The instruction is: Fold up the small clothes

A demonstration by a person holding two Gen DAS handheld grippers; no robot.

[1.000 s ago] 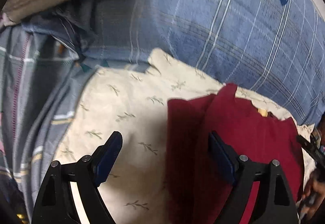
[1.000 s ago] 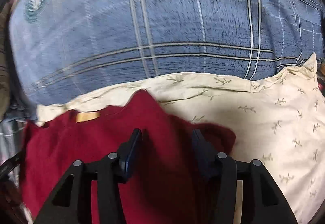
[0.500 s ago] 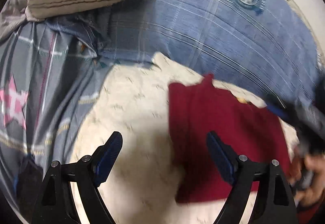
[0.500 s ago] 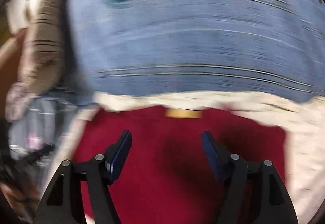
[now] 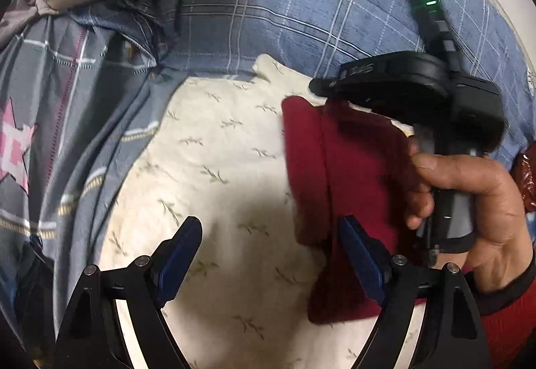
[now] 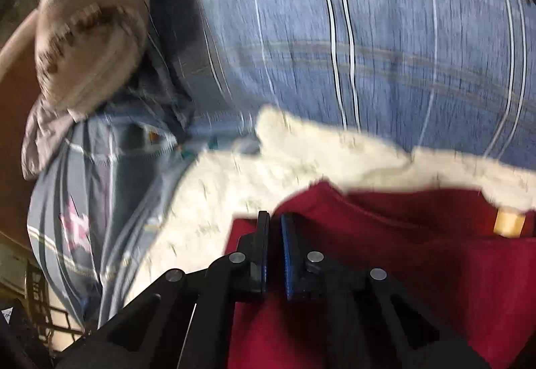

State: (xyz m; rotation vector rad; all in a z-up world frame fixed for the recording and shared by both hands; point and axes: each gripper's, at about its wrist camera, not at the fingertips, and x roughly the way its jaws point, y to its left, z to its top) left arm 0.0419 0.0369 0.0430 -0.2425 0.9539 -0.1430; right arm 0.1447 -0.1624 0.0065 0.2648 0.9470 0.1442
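The right tongs, spread wide half a second ago, now stand nearly shut, the two blue pads only a thin slit apart. Whether cloth sits in that slit cannot be told: the picture is blurred, and the pads lie right over the left edge of the red garment. The right wrist view has also swung toward 9 o'clock, so the striped pillow and the grey star-print sheet now show.

The left tongs are as open as before and hold nothing; the right-hand pad hangs over the garment's near left edge, the other over the cream leaf-print cloth. The right hand and its black device have come into the left view at 3 o'clock, above the garment.

The red garment lies on the cream cloth, on the blue plaid bed cover, its left side turned in as a narrow lengthwise band. That suggests one fold is in, and the closing right tongs look ready to take the edge for the next one.
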